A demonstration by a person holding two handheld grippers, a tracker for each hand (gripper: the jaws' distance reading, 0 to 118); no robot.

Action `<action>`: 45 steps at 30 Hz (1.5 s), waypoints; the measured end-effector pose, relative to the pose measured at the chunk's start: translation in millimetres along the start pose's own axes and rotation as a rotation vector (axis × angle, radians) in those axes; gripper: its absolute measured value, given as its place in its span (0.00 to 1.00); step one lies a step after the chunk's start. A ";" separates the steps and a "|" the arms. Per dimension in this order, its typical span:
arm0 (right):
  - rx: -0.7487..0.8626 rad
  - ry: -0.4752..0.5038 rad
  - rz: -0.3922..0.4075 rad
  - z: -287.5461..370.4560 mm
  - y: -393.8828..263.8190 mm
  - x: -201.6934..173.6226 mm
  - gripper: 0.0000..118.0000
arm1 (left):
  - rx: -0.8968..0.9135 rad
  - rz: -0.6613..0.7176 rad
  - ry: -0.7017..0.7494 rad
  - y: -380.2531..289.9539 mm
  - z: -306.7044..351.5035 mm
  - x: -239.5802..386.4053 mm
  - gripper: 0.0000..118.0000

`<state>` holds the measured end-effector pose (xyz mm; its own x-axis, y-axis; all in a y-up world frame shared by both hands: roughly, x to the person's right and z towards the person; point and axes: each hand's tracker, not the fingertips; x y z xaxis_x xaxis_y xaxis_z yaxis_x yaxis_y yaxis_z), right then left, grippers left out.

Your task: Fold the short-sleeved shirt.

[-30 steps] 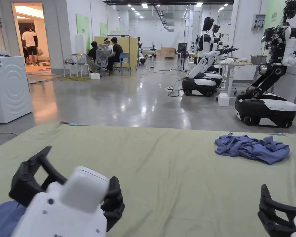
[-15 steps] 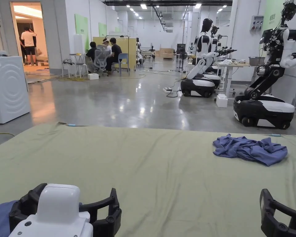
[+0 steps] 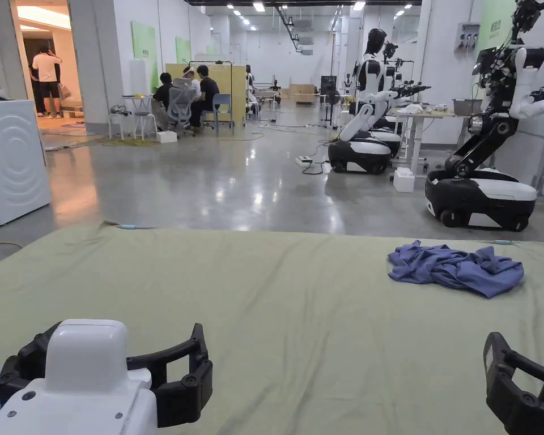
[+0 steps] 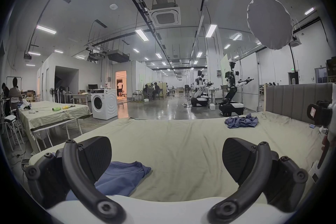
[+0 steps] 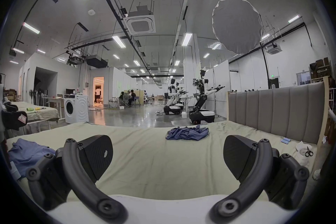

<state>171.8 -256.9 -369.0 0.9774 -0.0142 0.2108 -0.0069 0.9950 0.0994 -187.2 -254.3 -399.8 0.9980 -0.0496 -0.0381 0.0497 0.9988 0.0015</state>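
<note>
Still nothing held: both grippers spread, shirt crumpled far off.

The left gripper (image 4: 166,160) and right gripper (image 5: 167,158) hover low over the bed (image 3: 276,317), jaws wide apart and empty. The shirt (image 3: 455,269), a blue wrinkled heap with no sleeve or hem showing clearly, lies near the bed's far right edge. A blind pinch could catch several layers and lift a knot; a second blue cloth (image 4: 123,177) beside the left gripper might be grabbed instead.

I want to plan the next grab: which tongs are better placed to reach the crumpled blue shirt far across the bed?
Probably the right tongs: open, with the crumpled shirt almost straight ahead.
</note>
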 end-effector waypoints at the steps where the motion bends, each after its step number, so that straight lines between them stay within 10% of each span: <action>1: -0.002 0.002 -0.003 0.0 0.0 0.3 1.00 | -0.002 -0.003 0.001 0.8 0.0 0.5 1.00; 22: -0.023 0.034 -0.003 -2.7 -0.4 -2.0 1.00 | -0.030 0.030 -0.015 1.2 1.2 -1.3 1.00; 25: -0.041 0.073 -0.011 -0.4 0.1 -1.8 0.97 | -0.041 0.041 -0.060 0.7 5.4 0.1 0.87; 26: -0.032 0.080 -0.008 1.6 -0.2 -2.0 0.83 | -0.037 0.041 -0.068 1.0 7.4 1.6 0.53; 27: -0.004 0.071 -0.002 5.0 -0.8 -4.3 0.21 | -0.034 0.042 -0.048 1.1 6.4 5.7 0.00; 28: 0.021 0.020 0.015 4.4 -1.3 -4.6 0.02 | -0.026 0.061 0.007 0.9 4.6 7.4 0.00; 36: -0.021 0.053 -0.001 5.5 2.6 1.6 0.02 | -0.057 0.043 -0.069 3.3 2.6 17.8 0.00; 45: -0.017 0.523 -0.046 -11.6 2.8 -131.2 0.02 | -0.077 -0.017 0.341 6.9 80.3 -95.8 0.00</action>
<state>46.0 -251.1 -407.7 0.9513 -0.0111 -0.3079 0.0376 0.9960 0.0805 -279.4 -243.0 -315.9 0.9264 -0.0752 -0.3689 0.0504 0.9958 -0.0766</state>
